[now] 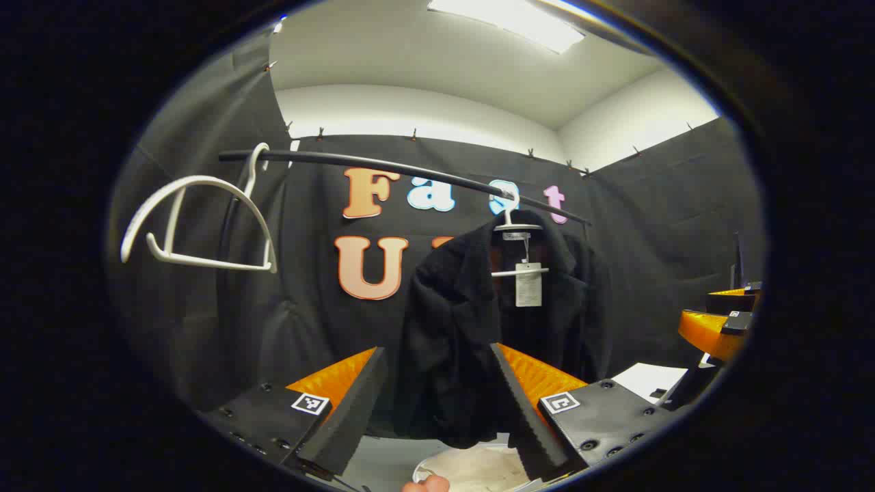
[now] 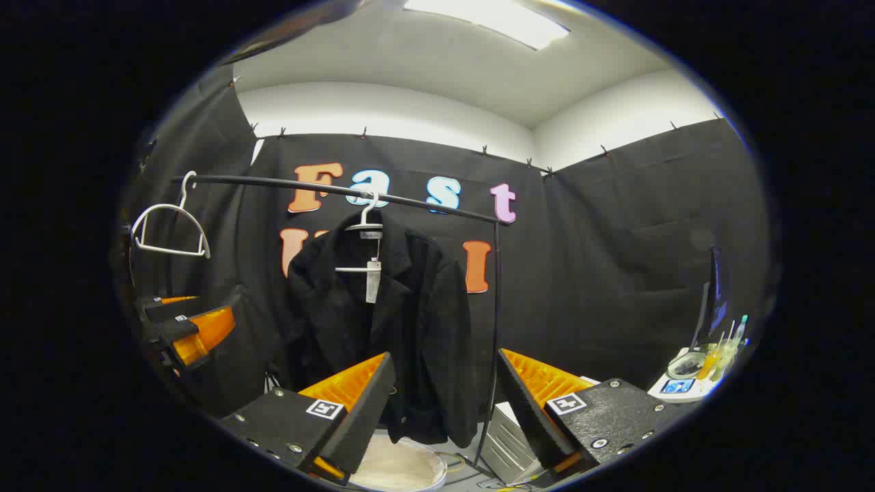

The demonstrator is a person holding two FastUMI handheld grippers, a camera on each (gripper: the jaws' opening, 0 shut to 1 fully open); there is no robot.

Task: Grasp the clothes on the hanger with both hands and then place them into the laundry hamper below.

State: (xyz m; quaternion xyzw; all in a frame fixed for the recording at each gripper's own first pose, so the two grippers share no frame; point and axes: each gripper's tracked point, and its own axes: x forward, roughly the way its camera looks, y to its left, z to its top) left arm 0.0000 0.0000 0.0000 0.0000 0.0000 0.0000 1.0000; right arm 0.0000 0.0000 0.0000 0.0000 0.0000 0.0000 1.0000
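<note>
Both claws are held with their fingers spread apart and nothing between them: the left claw point(image 1: 437, 403) is aimed at the lower part of a black jacket point(image 1: 478, 321), and the right claw point(image 2: 448, 403) is directed at the same garment's hem from slightly farther off. The jacket is hung on a white hanger point(image 1: 517, 236) hooked over a dark rail point(image 1: 410, 167), with a pale tag point(image 1: 528, 283) dangling at its collar. A second, empty white hanger point(image 1: 198, 219) is hooked near the rail's other end. Below the jacket, the pale rim of the laundry hamper point(image 2: 400, 465) is seen on the floor. A white surface point(image 2: 690, 386) carrying small items is visible at the far side of the right gripper view.
</note>
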